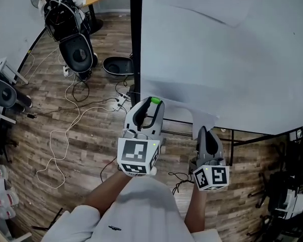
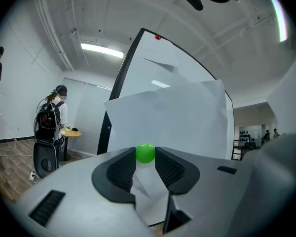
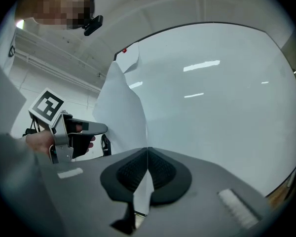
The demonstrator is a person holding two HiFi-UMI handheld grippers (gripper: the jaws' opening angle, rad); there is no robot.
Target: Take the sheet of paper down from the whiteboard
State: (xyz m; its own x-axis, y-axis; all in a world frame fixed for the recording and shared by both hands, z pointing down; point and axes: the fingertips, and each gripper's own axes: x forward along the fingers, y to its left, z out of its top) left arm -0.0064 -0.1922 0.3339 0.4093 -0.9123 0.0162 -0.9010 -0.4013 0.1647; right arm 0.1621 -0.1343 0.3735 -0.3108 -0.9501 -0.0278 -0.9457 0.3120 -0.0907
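The white sheet of paper hangs on the big whiteboard, its top corner under a red magnet. My right gripper is shut on the sheet's lower edge; in the right gripper view the paper runs up from between the closed pads and bows away from the board. My left gripper sits just left of the sheet, level with the right one. It is shut on a small green ball, which shows between its fingertips with the paper right behind.
The whiteboard's black post and dark foot stand at the board's left edge. Cables trail over the wood floor. A seated person with a backpack is at a round table far left. Dark equipment stands at the right.
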